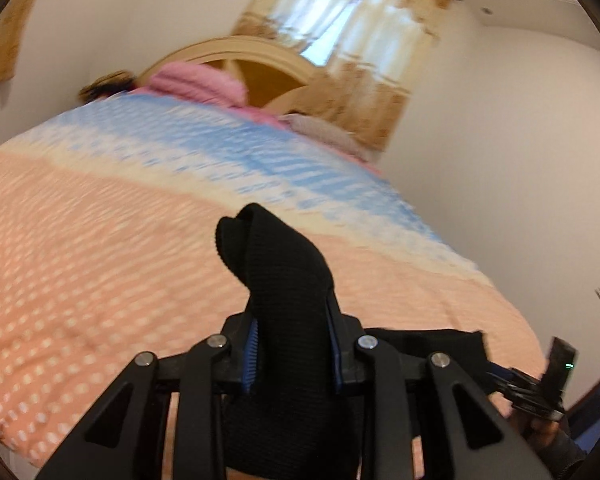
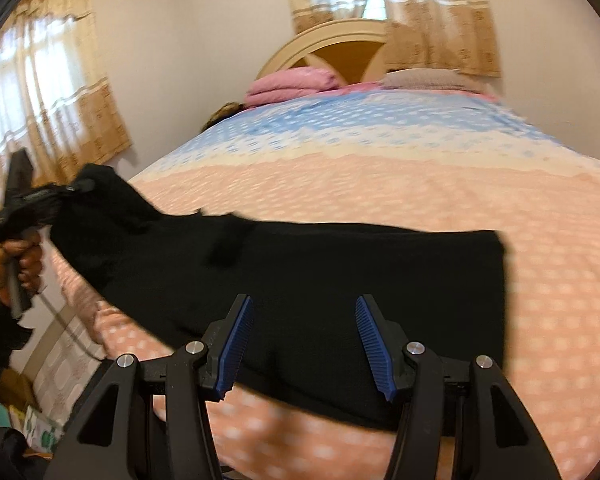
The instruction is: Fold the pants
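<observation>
Black pants (image 2: 340,276) lie across the near part of the bed, one end lifted off at the left. My left gripper (image 1: 292,320) is shut on that end of the pants (image 1: 276,264), which bunches up between its blue pads; it also shows in the right wrist view (image 2: 66,192) held up at the bed's left edge. My right gripper (image 2: 304,340) is open and empty, its blue pads (image 2: 236,344) spread just above the near edge of the pants. It shows in the left wrist view at the lower right (image 1: 540,380).
The bed (image 2: 460,200) has a pink and blue dotted cover. Folded pink blankets (image 2: 292,84) and a grey pillow (image 2: 428,78) lie by the headboard (image 2: 332,44). Curtained windows (image 2: 40,92) stand left and behind. Boxes sit on the floor at left (image 2: 32,432).
</observation>
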Action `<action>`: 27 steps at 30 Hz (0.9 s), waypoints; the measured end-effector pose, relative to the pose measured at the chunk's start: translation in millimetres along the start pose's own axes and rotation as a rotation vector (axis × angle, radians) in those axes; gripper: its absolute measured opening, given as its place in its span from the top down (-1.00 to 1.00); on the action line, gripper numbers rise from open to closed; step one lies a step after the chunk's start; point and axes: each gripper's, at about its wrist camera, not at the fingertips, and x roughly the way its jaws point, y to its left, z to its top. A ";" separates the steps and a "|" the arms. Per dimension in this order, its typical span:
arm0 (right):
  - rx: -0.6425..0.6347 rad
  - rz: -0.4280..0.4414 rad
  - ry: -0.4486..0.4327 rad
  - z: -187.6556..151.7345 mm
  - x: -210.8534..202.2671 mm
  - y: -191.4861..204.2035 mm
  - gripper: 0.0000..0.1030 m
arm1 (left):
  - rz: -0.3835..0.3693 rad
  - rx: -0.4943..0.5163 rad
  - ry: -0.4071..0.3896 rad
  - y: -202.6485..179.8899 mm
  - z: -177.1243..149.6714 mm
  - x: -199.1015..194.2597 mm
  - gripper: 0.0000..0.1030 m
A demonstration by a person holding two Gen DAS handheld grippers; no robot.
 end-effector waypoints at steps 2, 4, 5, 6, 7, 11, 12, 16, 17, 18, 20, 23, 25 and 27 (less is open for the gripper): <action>0.028 -0.040 -0.002 -6.6 -8.0 -19.7 -0.08 | -0.045 0.026 0.000 -26.2 4.3 0.0 0.44; 0.059 -0.061 -0.003 -12.9 -13.5 -35.2 -0.08 | -0.097 0.036 0.010 -51.6 8.5 3.4 0.44; 0.076 -0.074 -0.001 -16.2 -15.2 -42.8 -0.08 | -0.121 0.047 0.014 -68.6 11.1 6.4 0.44; 0.089 -0.080 0.002 -18.6 -16.3 -48.0 -0.08 | -0.143 0.055 0.021 -80.6 12.9 9.1 0.44; 0.105 -0.084 0.005 -20.2 -17.2 -53.9 -0.08 | -0.165 0.063 0.027 -92.9 14.2 11.9 0.44; 0.174 -0.116 -0.008 -22.9 -24.0 -79.2 -0.08 | -0.235 0.122 0.066 -152.7 20.5 30.8 0.44; 0.188 -0.124 -0.017 -23.0 -26.6 -84.4 -0.08 | -0.241 0.142 0.074 -164.3 20.4 35.4 0.44; 0.252 -0.141 -0.042 -20.2 -32.4 -105.2 -0.08 | -0.262 0.218 0.147 -215.0 8.0 69.3 0.44; 0.264 -0.148 -0.048 -19.8 -33.9 -109.6 -0.08 | -0.272 0.214 0.172 -221.8 0.8 75.6 0.45; 0.272 -0.156 -0.052 -19.3 -35.1 -113.5 -0.08 | -0.279 0.237 0.202 -232.2 -8.6 87.2 0.44; 0.287 -0.165 -0.060 -18.6 -36.5 -119.8 -0.08 | -0.264 0.292 0.250 -251.8 -28.5 113.0 0.44; 0.290 -0.170 -0.056 -21.4 -35.6 -122.3 -0.08 | -0.218 0.371 0.317 -270.3 -60.7 149.8 0.44; 0.294 -0.168 -0.054 -22.0 -33.4 -123.4 -0.08 | -0.191 0.416 0.363 -277.4 -80.8 169.5 0.42; 0.289 -0.172 -0.059 -21.1 -33.2 -124.1 -0.08 | -0.178 0.427 0.400 -284.4 -94.1 176.1 0.36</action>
